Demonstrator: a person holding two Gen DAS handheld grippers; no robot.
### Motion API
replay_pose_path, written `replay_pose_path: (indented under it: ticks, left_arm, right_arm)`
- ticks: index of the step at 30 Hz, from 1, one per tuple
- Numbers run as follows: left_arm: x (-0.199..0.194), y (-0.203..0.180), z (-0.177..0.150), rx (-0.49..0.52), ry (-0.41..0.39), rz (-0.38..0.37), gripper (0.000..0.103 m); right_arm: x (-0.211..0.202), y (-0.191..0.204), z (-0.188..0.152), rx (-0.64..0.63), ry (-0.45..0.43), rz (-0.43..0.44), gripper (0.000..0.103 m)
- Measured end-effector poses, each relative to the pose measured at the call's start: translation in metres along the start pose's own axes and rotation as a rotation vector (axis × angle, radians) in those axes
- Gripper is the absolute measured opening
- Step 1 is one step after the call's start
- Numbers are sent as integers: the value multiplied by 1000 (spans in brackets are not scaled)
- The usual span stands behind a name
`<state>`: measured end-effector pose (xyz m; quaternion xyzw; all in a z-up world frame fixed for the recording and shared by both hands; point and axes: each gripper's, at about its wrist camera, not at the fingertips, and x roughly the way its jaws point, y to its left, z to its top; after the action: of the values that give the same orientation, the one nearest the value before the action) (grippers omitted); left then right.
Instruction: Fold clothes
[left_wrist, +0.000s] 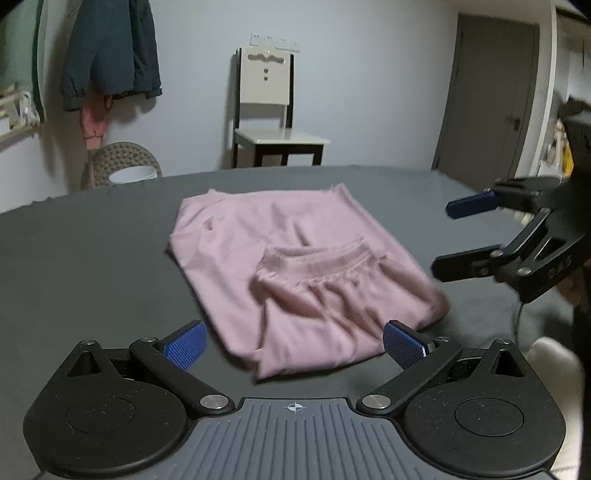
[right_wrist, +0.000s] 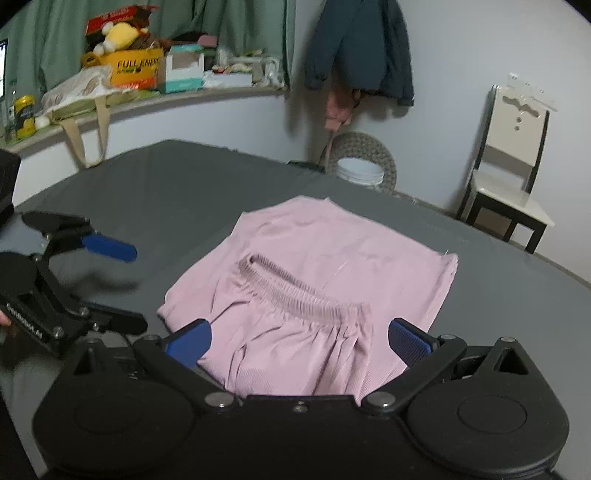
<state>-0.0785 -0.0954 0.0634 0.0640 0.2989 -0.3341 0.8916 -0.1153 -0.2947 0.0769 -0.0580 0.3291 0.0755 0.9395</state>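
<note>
A pink garment (left_wrist: 288, 236) (right_wrist: 332, 240) lies folded on the grey table (left_wrist: 92, 258) (right_wrist: 166, 184), with its gathered elastic waistband (left_wrist: 321, 260) (right_wrist: 295, 291) on top and facing up. My left gripper (left_wrist: 294, 347) hovers at the near edge of the cloth, open, with nothing between its blue pads. In the right wrist view it stands off the cloth's left side (right_wrist: 135, 288). My right gripper (right_wrist: 299, 345) is also open over the near part of the garment and holds nothing. From the left wrist view it hangs to the right of the cloth (left_wrist: 443, 238).
A white chair (left_wrist: 266, 110) (right_wrist: 513, 166) stands past the table's far edge. A woven stool (left_wrist: 122, 162) (right_wrist: 362, 158) and a hanging dark jacket (left_wrist: 110, 48) are by the wall. A cluttered shelf (right_wrist: 129, 66) runs along the left. A door (left_wrist: 487, 103) is at the right.
</note>
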Motion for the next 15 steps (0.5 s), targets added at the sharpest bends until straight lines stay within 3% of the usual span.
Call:
replay_pose_path:
  ticks: [5, 9, 15]
  left_arm:
    - [-4, 14, -4, -63, 8, 30, 102]
    - [-1, 11, -5, -43, 19, 27, 102]
    - [8, -1, -9, 33, 51, 10, 102]
  right_arm:
    - [5, -14, -3, 93, 34, 15, 103]
    - [7, -21, -6, 148, 52, 8, 103]
    - [12, -18, -11, 126, 109, -18, 103]
